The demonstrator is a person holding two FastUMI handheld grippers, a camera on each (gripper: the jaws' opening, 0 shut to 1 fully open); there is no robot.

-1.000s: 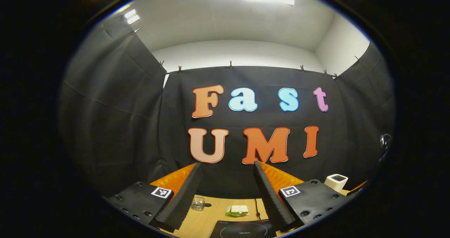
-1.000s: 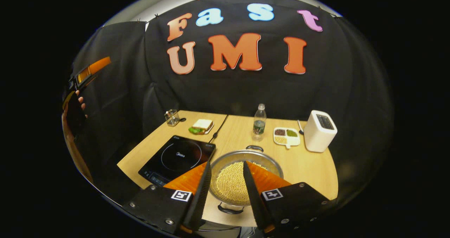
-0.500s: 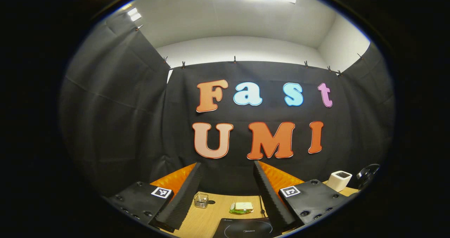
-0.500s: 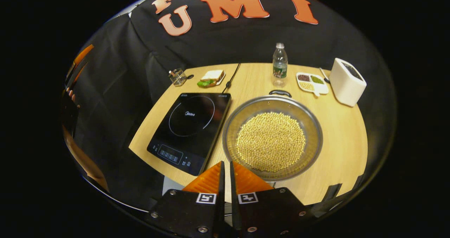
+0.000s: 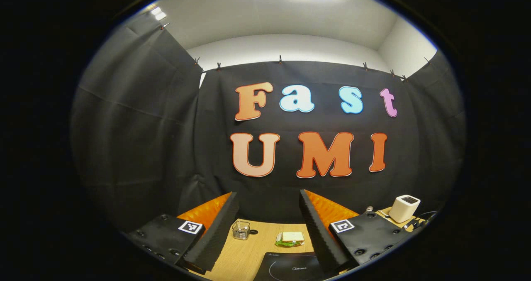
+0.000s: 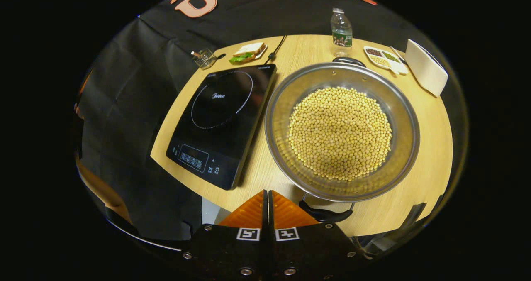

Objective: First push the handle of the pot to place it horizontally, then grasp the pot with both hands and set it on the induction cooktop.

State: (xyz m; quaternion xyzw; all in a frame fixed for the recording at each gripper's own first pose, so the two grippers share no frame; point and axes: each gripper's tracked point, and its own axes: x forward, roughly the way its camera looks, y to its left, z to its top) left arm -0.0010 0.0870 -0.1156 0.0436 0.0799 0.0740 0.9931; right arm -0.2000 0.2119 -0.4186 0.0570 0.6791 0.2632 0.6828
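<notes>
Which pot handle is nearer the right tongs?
The near handle, the black loop at the pot's rim just beside the shut right tongs. The far handle sits across the soybeans, by the water bottle.

Left tool (image 5: pixel 267 227): black ribbed finger pads, orange ridged backing, black screw-studded blocks, white square black-patterned markers. Right tool (image 6: pixel 267 202): same orange fingers, black screwed blocks, paired square markers.

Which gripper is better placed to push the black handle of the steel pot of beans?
Right. The right gripper, fingers closed, sits beside the near black handle of the steel pot. The left gripper faces the wall, open.
</notes>
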